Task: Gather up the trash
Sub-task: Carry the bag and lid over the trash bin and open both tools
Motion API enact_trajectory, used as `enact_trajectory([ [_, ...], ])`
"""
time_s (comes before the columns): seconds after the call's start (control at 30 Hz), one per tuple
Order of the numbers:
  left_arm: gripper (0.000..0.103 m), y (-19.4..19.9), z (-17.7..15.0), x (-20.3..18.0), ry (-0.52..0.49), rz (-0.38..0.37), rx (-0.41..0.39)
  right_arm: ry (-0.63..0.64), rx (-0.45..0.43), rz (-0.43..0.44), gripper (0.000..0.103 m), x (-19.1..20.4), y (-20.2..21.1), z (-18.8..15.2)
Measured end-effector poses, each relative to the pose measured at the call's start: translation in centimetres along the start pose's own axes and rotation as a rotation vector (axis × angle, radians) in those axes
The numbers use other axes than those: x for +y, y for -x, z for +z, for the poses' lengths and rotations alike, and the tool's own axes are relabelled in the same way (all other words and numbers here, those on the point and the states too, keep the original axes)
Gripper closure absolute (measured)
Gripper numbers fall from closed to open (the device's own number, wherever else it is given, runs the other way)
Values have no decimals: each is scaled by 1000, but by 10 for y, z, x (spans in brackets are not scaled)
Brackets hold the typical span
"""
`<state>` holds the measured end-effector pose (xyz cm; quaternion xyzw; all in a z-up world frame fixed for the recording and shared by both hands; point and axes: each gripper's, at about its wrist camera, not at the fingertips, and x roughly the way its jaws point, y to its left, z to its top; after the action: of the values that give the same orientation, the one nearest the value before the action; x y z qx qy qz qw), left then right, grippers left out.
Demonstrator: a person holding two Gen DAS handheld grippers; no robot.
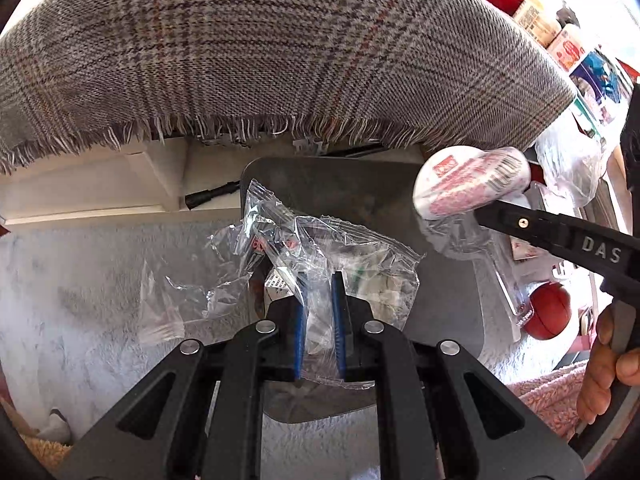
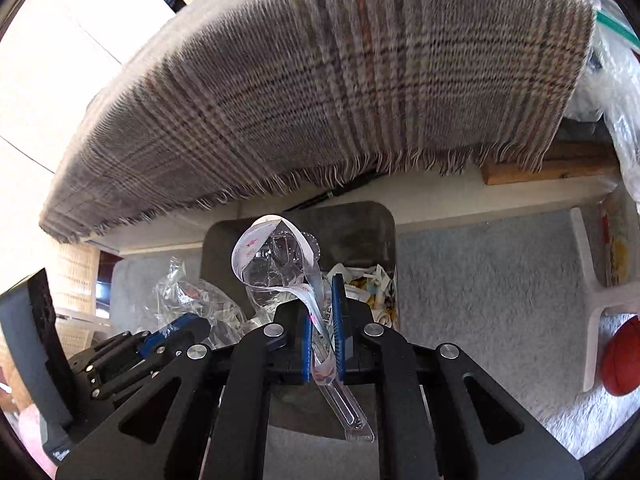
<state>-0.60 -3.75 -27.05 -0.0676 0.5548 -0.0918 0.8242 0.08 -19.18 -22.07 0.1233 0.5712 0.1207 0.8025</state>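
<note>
In the left wrist view my left gripper is shut on a crumpled clear plastic bag, held over a dark grey bin. My right gripper comes in from the right, shut on a clear blister pack with a white and pink label. In the right wrist view my right gripper pinches that blister pack, whose paper backing curls up above the bin. Paper scraps lie inside the bin. My left gripper and its bag show at lower left.
A fringed plaid blanket hangs over the edge above the bin. Pale grey carpet surrounds the bin. A red ball lies on the right by a white furniture leg. A person's hand grips the right tool. Cluttered packages sit at the far right.
</note>
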Motion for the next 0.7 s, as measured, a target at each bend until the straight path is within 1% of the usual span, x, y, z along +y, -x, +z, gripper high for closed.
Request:
enact_trajectory([
  [0.07,92,-4,0,-4,-2,-2,7,-3,4,-1,92,0,-4,1],
  [0.13,90,-4,-6,5,2,-4,14,-7,4,0,91,1,-6,2],
  [0.23,87,-7,-5,7,20,-15,23,-21,11,13,90,1,-9,4],
  [0.43,84,-2,-2,9,24,-36,14,-15,31,22,89,6,-15,4],
  [0.47,84,-2,-2,9,22,-37,14,-14,30,20,85,5,-15,5],
  [0.5,83,1,-1,11,24,-38,13,-14,28,17,78,5,-15,4],
  [0.53,81,2,-2,12,26,-36,12,-17,29,19,75,3,-14,6],
  [0.57,76,3,-1,13,29,-38,12,-22,27,22,65,3,-14,6],
  [0.6,73,5,-1,15,33,-44,9,-26,24,24,63,2,-13,6],
  [0.67,57,10,0,18,42,-57,0,-26,18,24,63,3,-11,6],
  [0.7,55,12,0,19,45,-62,-9,-25,17,23,60,3,-11,6],
])
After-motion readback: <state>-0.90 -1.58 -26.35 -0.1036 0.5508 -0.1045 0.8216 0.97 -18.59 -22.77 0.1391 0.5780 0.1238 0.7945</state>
